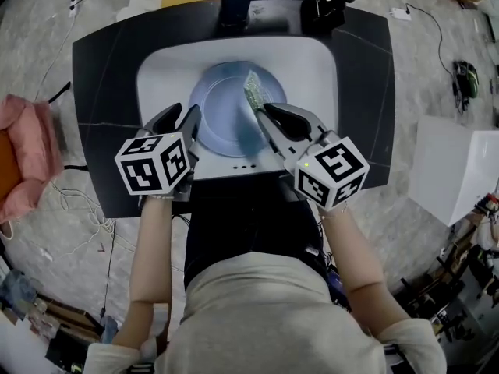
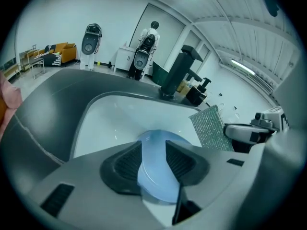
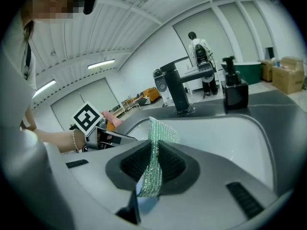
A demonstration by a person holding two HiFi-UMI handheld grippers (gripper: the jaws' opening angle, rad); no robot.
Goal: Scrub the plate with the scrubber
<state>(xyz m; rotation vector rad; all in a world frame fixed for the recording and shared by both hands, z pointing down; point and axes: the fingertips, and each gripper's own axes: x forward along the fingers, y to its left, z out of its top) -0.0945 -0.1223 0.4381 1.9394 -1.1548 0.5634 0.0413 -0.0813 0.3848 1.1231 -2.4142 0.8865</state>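
The scrubber (image 3: 157, 134) is clamped upright by the right gripper (image 3: 153, 163) and held over the right side of the plate (image 1: 224, 109). The plate's left rim is straddled, apparently unpinched, by the parted jaws of the left gripper (image 2: 153, 160). The plate is set mid-sink (image 1: 313, 67), toward the near edge. Scrubbing is judged barely begun. One plate, one scrubber and one sink are counted.

Plate (image 1: 226, 115) — pale blue, plain. Scrubber (image 1: 255, 93): green, glittery mesh. Sink (image 1: 316, 72) white, set in a black counter (image 1: 105, 61); far tap (image 1: 234, 2) black. Left gripper (image 1: 181, 115) and right gripper (image 1: 265, 111) are grey with black ribbed pads (image 2: 125, 164), their cubes (image 1: 154, 164) white with black square markers. Far left, a pink cloth (image 1: 27, 142); right, a white box (image 1: 456, 166) — floor (image 1: 47, 45) mottled grey.
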